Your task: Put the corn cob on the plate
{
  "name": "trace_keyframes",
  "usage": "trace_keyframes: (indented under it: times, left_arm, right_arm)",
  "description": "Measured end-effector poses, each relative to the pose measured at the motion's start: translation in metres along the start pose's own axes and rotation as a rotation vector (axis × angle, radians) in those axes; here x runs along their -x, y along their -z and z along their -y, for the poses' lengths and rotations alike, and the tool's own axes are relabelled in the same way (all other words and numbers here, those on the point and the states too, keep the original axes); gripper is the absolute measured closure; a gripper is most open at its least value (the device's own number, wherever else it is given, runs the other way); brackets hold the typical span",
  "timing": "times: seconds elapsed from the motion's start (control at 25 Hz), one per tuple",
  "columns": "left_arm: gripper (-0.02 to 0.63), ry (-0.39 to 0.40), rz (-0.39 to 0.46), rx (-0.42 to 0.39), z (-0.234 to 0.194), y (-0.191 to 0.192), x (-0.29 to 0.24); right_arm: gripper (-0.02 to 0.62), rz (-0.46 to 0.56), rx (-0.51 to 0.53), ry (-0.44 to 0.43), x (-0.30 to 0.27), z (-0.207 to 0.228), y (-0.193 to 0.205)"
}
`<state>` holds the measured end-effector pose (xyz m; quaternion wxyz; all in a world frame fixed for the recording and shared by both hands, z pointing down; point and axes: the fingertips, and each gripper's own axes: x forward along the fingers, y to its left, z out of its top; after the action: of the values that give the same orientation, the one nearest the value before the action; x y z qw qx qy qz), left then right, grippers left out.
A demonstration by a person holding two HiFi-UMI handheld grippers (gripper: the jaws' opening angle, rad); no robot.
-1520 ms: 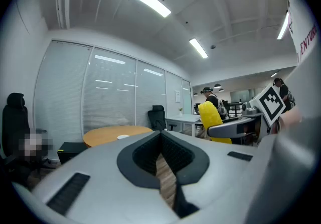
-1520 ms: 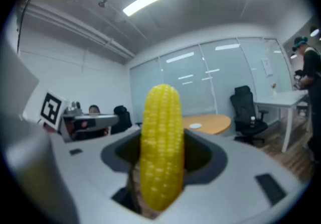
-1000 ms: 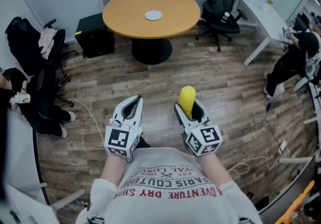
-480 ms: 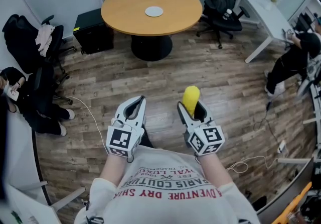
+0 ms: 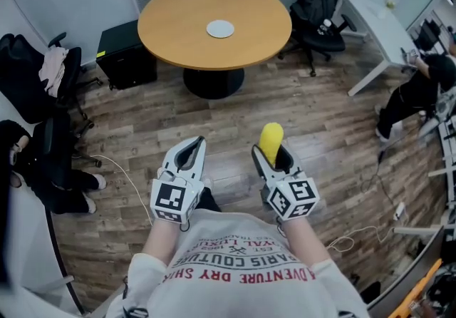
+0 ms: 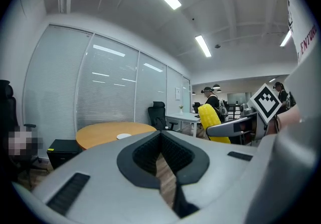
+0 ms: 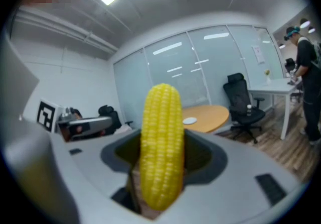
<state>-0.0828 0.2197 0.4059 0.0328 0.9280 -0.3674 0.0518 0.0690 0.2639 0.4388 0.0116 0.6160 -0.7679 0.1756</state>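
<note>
**Carry phase: cob gripped, plate drawing nearer**

The right gripper (image 5: 273, 155) is clamped on the corn cob (image 5: 269, 137). The cob stands upright between the jaws at centre right of the head view, its upper half clear above them. The left gripper (image 5: 189, 155) rides beside it at centre left, jaws drawn together on nothing (only a sliver of floor shows between them in its own view).

Against the two preceding frames, both grippers keep their places in the picture. The round table (image 5: 171, 21) at top centre has slid a little lower and looks slightly larger, and the white plate (image 5: 220, 28) on it has come down with it. This suggests the person is walking toward the table with the cob carried but not yet delivered.

Cob and plate remain well apart, with wooden floor (image 5: 214, 117) between them. The grasp appears complete. What is left, on this reading, is the rest of the approach, then lowering the cob onto the plate and opening the right jaws.
</note>
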Motion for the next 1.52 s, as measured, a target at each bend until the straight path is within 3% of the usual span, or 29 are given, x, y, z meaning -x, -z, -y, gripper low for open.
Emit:
trace_keyframes:
  times: [0.52,0.92,1.52]
  left_arm:
    - [0.572,0.005,0.015,-0.015,-0.173,-0.023,-0.098]
    - [0.572,-0.048,-0.025,0.019,-0.226,-0.007,-0.153]
    - [0.572,-0.212,-0.023,0.036,-0.270,-0.026,-0.351]
  right_arm:
    - [0.330,0.013,0.012,0.025,-0.183,-0.002,-0.048]
    - [0.330,-0.056,0.011,-0.044,-0.274,0.020,-0.051]
    - [0.330,-0.090,0.087,-0.193,-0.433,0.160,-0.130]
